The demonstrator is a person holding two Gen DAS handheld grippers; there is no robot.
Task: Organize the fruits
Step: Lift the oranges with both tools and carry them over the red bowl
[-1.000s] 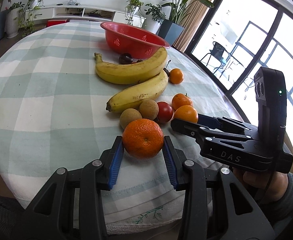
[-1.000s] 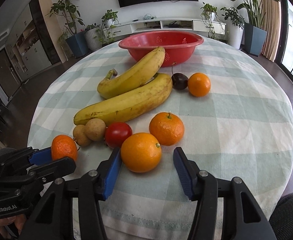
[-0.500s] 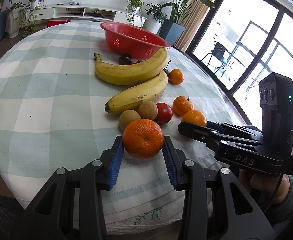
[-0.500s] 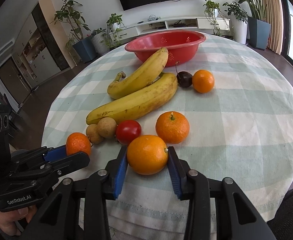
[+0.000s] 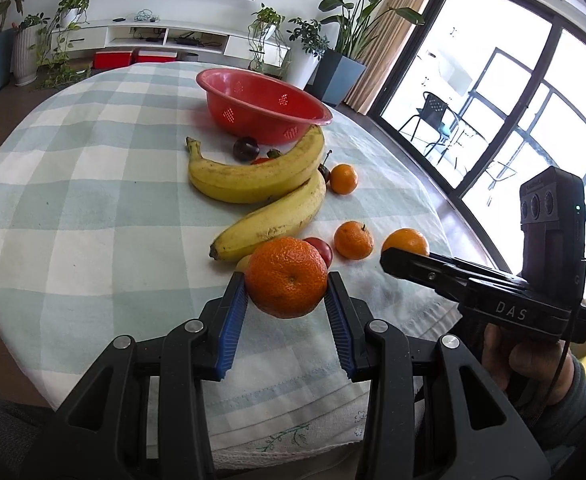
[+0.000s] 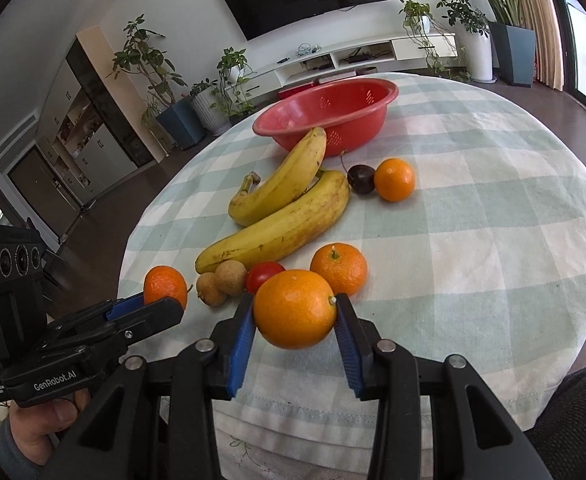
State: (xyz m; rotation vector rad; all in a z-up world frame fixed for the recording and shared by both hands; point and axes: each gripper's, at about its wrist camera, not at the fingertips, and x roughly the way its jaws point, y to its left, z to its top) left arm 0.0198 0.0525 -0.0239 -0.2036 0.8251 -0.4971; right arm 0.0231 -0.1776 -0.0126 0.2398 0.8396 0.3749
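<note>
Nearby, bananas [image 6: 277, 232] point toward colander [image 6: 357, 92].

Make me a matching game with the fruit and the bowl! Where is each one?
Things:
1. rough-skinned orange
2. smooth orange
3. dark cherry
4. red bowl

Places:
A. far end of the table
B. in the right gripper
C. touching a small orange
D. in the left gripper

Pairs: 1-D, 2-B, 3-C, 4-A
</note>
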